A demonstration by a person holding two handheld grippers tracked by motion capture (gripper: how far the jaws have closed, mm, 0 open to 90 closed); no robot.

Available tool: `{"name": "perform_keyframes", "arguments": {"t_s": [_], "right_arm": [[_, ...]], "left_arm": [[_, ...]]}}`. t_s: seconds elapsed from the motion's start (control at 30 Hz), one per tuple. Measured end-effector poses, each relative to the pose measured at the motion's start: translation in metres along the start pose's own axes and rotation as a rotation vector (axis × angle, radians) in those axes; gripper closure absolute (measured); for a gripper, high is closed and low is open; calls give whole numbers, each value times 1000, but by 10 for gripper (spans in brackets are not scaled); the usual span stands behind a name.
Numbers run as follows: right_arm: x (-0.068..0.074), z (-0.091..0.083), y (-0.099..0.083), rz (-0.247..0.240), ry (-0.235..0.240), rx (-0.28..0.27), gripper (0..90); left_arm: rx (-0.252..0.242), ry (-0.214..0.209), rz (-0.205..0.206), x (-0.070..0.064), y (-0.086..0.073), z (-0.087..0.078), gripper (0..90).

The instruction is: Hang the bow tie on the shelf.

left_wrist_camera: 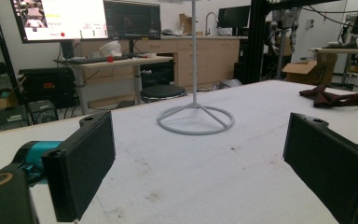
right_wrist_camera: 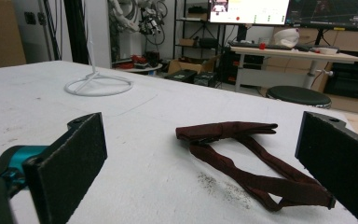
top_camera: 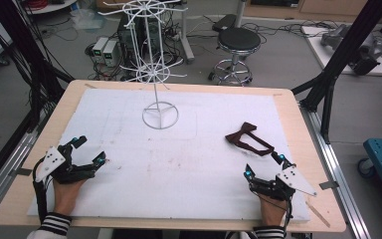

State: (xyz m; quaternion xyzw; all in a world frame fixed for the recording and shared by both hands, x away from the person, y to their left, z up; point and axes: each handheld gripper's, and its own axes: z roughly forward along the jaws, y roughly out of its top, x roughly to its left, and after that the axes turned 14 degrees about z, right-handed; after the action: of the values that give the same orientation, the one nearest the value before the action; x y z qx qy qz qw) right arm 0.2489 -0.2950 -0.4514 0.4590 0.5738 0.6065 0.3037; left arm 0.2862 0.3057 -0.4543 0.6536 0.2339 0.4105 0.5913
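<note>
While both of my grippers rest low on the white foam-covered tabletop (top_camera: 189, 164), neither holds anything. My left gripper (top_camera: 90, 151) sits at about eight o'clock on the table, its two black padded jaws spread wide apart with bare foam between them. My right gripper (top_camera: 263, 165) sits at about four o'clock, jaws likewise wide apart. Just beyond it, toward its twelve o'clock, lies the dark maroon fabric bow tie with its looped strap (top_camera: 248, 140), flat on the foam and apart from both jaws; in the right gripper view the strap's loop (right_wrist_camera: 265, 182) runs nearest the right-hand jaw. At twelve o'clock on the table stands the white wire display rack with a ring base (top_camera: 159, 115), upright, well apart from the bow tie.
</note>
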Motion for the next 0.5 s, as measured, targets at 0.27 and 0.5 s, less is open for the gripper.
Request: {"name": "perform_keyframes", "arguments": {"t_s": [0.27,0.5], "right_arm": [[-1,0,0,5,6,1,11],[-1,1,1,4,12,6,11]], "left_arm": [[1,-2,-2,0,0,0,98],[3,-2,4,0,0,0,99]]}}
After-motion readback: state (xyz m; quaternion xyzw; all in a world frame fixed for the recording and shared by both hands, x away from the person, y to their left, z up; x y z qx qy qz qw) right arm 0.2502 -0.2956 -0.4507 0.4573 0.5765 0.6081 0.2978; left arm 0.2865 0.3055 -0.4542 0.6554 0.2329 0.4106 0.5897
